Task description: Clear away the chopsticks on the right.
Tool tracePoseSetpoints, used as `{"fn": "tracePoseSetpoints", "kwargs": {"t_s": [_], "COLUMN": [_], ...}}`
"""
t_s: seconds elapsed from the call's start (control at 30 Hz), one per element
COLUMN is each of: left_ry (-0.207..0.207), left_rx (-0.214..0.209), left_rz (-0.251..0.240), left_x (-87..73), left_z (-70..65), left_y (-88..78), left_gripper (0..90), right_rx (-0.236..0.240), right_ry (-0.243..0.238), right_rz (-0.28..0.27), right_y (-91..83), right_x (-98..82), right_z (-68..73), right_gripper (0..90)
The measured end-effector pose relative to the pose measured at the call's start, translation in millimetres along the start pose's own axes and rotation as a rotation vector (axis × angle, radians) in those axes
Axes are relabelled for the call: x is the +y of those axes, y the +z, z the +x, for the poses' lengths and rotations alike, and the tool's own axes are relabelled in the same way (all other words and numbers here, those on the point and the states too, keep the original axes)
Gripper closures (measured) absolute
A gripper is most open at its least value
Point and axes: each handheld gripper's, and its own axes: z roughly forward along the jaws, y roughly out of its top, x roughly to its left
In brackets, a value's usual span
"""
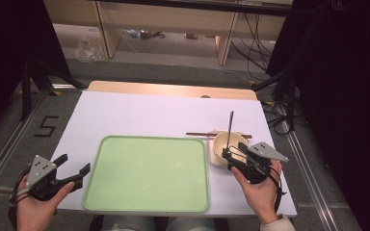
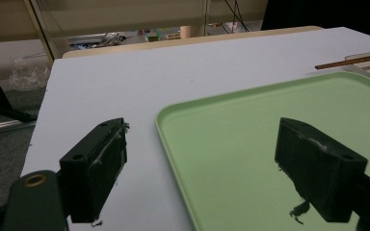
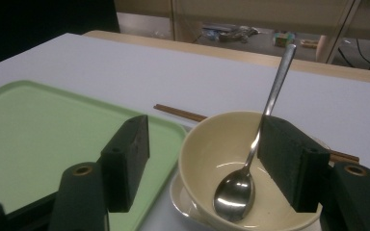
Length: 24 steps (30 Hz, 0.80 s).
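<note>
A pale green tray (image 1: 144,173) lies on the white table (image 1: 149,110) near its front edge. Right of it a cream bowl (image 1: 224,144) sits on a small saucer (image 3: 178,192), with a metal spoon (image 1: 230,126) leaning inside, its handle pointing up and away. Brown chopsticks (image 1: 207,134) lie just behind the bowl. My right gripper (image 1: 234,152) is open at the bowl's near rim; in the right gripper view the bowl (image 3: 207,149) and spoon (image 3: 257,139) sit between its jaws, untouched. My left gripper (image 1: 74,164) is open at the tray's left edge, holding nothing.
A wooden table edge (image 1: 173,89) runs behind the white surface. Dark stands and cables (image 1: 279,110) crowd the floor at right, and a stand leg (image 1: 26,91) rises at left. In the left gripper view the tray rim (image 2: 168,139) runs between the jaws.
</note>
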Motion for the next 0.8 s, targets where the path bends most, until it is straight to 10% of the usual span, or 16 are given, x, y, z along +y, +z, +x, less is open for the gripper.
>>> {"fn": "tracePoseSetpoints", "kwargs": {"t_s": [0.8], "left_ry": [0.012], "left_rx": [0.042], "left_rz": [-0.068], "left_x": [3.7], "left_z": [-0.2], "left_y": [-6.6], "left_gripper": [18.5], "right_rx": [-0.003], "right_ry": [0.008], "right_rz": [0.007], "right_y": [2.6], "right_x": [1.0], "right_z": [3.2], "right_gripper": [37.1]}}
